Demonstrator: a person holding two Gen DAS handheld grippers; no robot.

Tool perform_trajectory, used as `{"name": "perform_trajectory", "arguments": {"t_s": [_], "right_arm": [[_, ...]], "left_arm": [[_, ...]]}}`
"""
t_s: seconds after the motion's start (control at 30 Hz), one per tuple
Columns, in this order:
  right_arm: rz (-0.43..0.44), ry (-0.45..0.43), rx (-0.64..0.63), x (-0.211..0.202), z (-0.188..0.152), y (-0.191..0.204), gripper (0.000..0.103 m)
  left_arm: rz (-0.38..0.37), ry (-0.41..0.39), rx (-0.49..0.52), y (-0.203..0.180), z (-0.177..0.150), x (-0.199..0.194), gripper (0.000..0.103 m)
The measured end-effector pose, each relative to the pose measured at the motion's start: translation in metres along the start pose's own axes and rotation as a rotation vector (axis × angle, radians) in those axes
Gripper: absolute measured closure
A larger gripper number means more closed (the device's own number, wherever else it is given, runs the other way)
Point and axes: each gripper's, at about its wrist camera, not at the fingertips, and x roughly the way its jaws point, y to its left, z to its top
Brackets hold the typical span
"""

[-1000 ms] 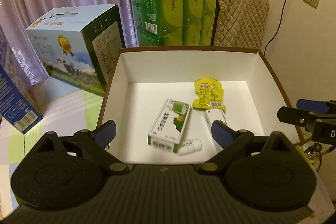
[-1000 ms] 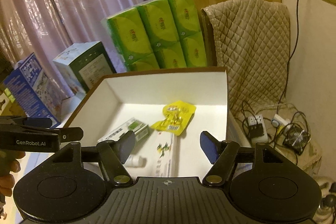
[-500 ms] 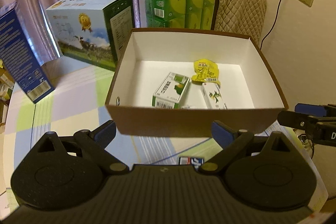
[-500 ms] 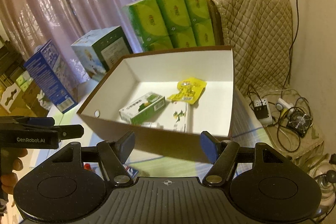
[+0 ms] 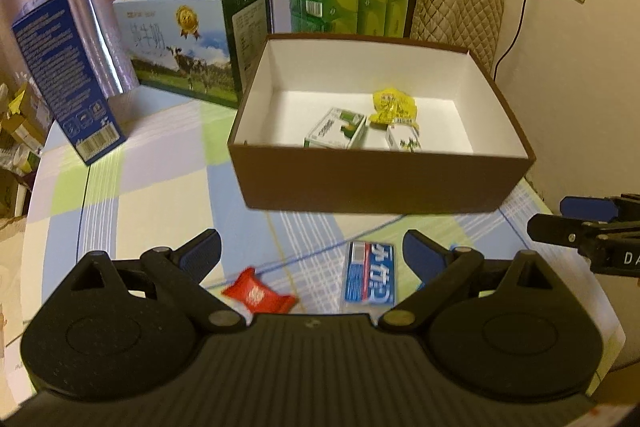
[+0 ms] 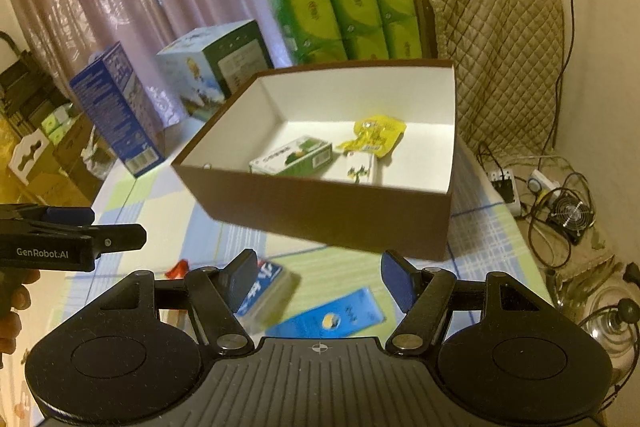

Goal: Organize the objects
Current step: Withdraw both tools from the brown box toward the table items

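Toothpaste box (image 5: 370, 275) lies on the table (image 5: 152, 195), outside the brown storage box (image 5: 380, 183).

Left wrist view: the empty, spread left gripper (image 5: 312, 255) frames it at lower centre, long axis pointing away; a red packet (image 5: 258, 293) lies left. Right wrist view: the right gripper (image 6: 318, 277), likewise spread and empty, frames a blue carton (image 6: 332, 315); the toothpaste box (image 6: 266, 291) touches its left finger.

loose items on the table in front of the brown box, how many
3: a red wrapper on the left, a blue-and-white pack in the middle, and a blue carton to the right. Others may be hidden behind the hand-held grippers.
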Motion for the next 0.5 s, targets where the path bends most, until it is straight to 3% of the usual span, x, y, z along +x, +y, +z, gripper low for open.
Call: {"name": "perform_trajectory", "arguments": {"t_s": [0.5], "right_arm": [[-0.001, 0.129, -0.036, 0.009, -0.051, 0.013, 0.037]], "left_arm": [[0.02, 0.1, -0.046, 0.018, -0.057, -0.007, 0.007]]}}
